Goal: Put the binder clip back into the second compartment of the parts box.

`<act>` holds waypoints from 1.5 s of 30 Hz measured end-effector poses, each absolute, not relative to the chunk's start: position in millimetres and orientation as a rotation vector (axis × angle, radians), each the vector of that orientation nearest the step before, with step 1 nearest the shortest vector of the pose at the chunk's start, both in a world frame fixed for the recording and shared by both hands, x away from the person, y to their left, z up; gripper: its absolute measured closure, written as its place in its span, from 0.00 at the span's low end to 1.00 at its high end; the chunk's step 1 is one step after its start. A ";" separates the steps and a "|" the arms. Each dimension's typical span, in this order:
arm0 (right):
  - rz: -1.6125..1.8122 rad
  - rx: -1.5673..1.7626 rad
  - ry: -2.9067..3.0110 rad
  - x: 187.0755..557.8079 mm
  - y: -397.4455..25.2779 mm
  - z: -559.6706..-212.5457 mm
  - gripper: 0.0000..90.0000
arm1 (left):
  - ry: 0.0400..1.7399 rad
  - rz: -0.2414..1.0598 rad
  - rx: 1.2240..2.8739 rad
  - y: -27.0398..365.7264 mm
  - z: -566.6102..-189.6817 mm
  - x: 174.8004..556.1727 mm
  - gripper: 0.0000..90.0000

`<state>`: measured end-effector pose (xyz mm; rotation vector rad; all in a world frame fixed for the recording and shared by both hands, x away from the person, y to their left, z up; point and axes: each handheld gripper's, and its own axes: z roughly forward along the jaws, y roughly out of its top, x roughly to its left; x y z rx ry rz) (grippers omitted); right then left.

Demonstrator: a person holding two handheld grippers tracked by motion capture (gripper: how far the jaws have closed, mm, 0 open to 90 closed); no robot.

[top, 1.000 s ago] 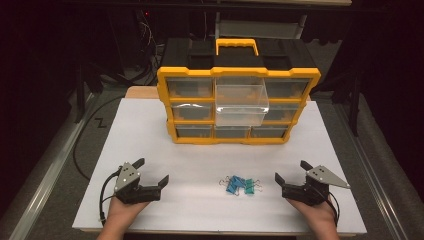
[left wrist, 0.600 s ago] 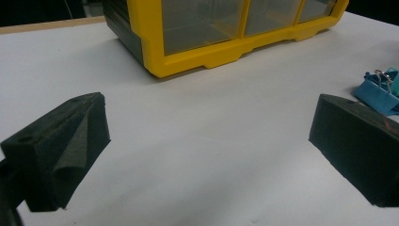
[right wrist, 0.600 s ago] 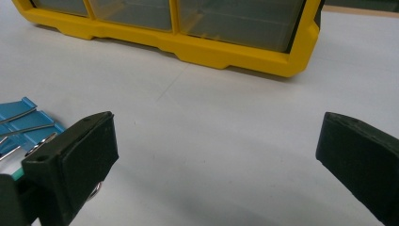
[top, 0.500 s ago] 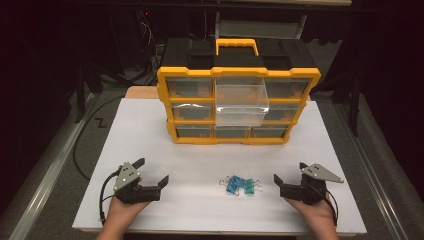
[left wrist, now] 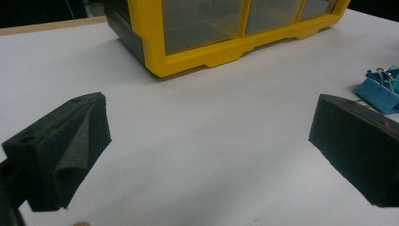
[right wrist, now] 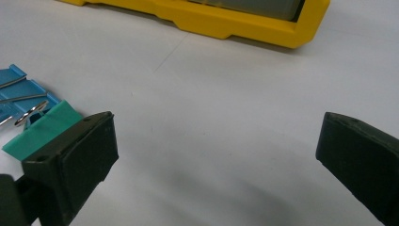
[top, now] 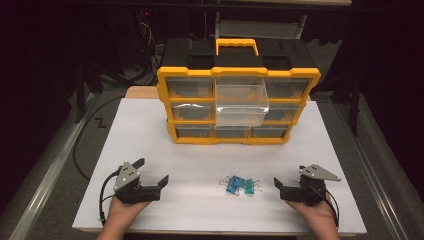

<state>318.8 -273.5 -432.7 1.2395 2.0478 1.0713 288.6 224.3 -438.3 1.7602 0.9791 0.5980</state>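
A small heap of blue and teal binder clips (top: 240, 185) lies on the white table near the front, between my two grippers. My left gripper (top: 152, 171) rests on the table to the left of the clips, open and empty. Its own view (left wrist: 207, 136) has a blue clip (left wrist: 379, 87) just beyond the right jaw. My right gripper (top: 290, 176) rests to the right of the clips, also open and empty. In the right gripper view (right wrist: 216, 150) a teal clip (right wrist: 44, 127) lies right behind the left jaw, with blue clips (right wrist: 21, 94) beside it.
A yellow and black drawer organizer (top: 239, 105) stands at the middle back of the white board (top: 150, 130), with one clear middle drawer (top: 241, 102) pulled out. Its yellow base shows in both gripper views (left wrist: 202, 52) (right wrist: 235, 23). Table rails run along both sides.
The right gripper has edged slightly left toward the clips. The left gripper and the clips have not moved.
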 end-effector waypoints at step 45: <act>1.101 0.940 2.381 317.8 -218.2 -408.8 0.03 | 0.901 0.605 1.762 222.4 -436.9 284.6 0.00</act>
